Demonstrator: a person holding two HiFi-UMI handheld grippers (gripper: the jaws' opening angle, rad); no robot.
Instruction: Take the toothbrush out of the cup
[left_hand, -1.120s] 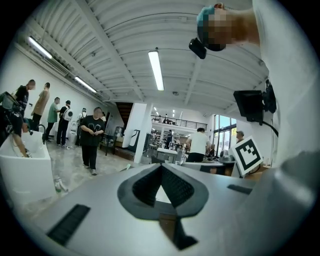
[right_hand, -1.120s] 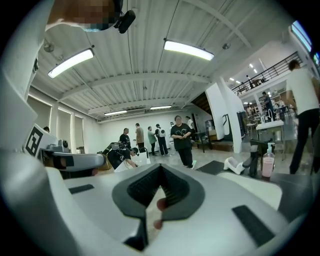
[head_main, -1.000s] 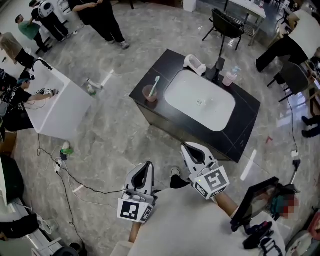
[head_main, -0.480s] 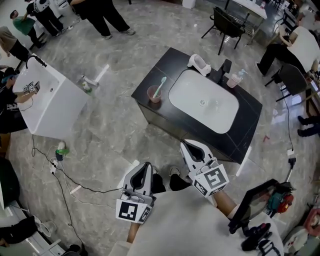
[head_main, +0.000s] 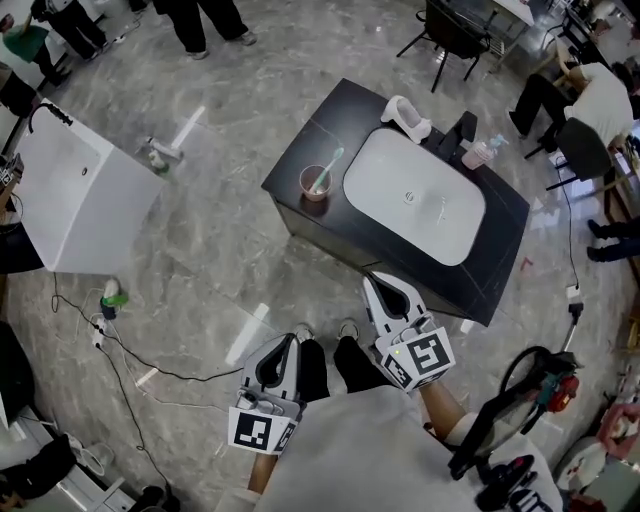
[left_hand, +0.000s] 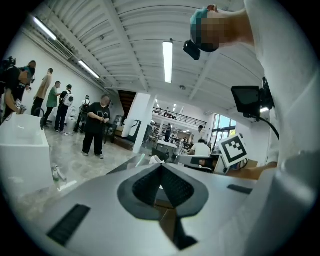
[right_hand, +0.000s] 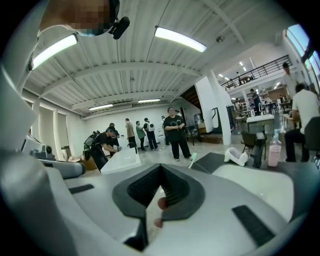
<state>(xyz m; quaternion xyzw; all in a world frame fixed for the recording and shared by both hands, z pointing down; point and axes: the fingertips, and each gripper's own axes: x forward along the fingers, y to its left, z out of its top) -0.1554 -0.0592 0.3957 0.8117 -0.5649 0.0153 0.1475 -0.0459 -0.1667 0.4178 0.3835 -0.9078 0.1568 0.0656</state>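
the task has hardly begun: the toothbrush (head_main: 329, 166) stands in the pink cup (head_main: 314, 186), head up and leaning toward the basin, untouched. the cup sits at the left end of the black counter (head_main: 300, 140), just beside the white sink basin (head_main: 415, 205). both claws are well short of it. the left gripper (head_main: 286, 343) and the right gripper (head_main: 373, 284) hang low over the floor, each with its jaws pressed together and nothing between them. everything is left to do — reach the counter, open a claw, close on the brush handle, lift it clear. a black faucet (head_main: 463, 128) and a pink bottle (head_main: 480, 153) stand at the basin's far side. the room is a big open hall — grey marbled floor (head_main: 200, 270), a white washstand (head_main: 80, 200) to the left, cables (head_main: 130, 345) trailing, people (head_main: 205, 20) standing about.
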